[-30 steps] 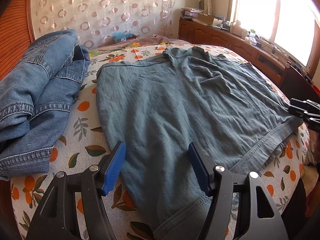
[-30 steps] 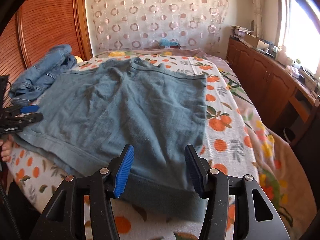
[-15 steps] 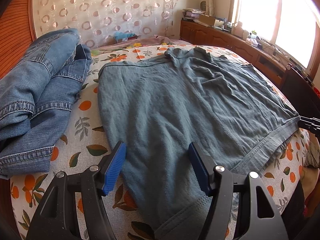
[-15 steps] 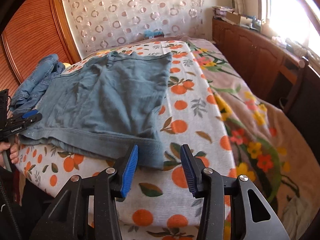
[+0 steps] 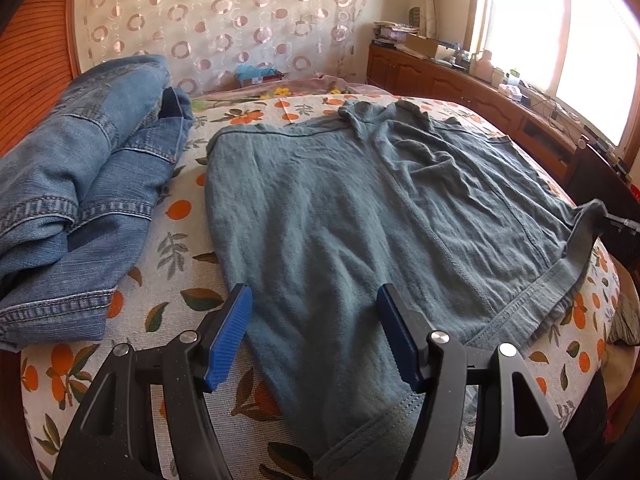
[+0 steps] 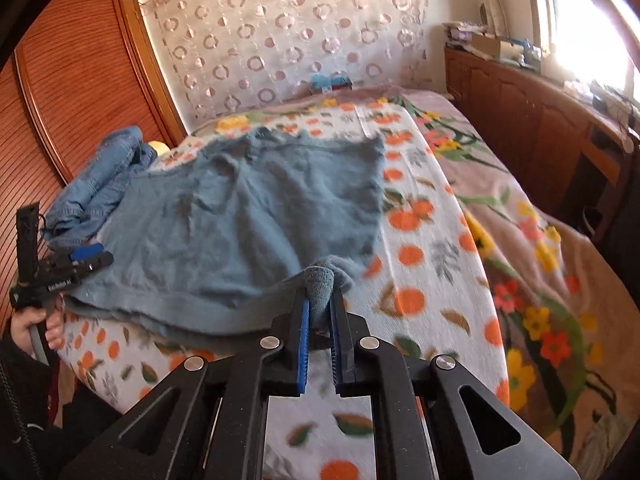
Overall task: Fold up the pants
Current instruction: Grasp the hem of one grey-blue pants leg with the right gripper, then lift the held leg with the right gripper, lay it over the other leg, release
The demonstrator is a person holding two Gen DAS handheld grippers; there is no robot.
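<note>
Right gripper (image 6: 319, 316) had its fingers clamped on a bunched corner of the pants (image 6: 248, 232); the thick wad risked slipping out. Left gripper (image 5: 314, 334) stood wide open, holding nothing, with fabric between its fingers, so an uneven drag was likely.

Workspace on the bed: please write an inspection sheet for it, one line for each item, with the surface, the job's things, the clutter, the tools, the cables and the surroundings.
Surface: bed cover with orange fruit print, soft.
Job's things: grey-blue pants lie spread flat on the bed; one corner is pinched and lifted.
Clutter: blue jeans heaped beside the pants.
Tools: left tool open over the near edge of the pants, gripping nothing; right tool shut on the pants corner.
Cables: a dark cord hangs under the left hand.
Surroundings: wooden cabinet along a bright window, circle-pattern curtain behind the bed.
</note>
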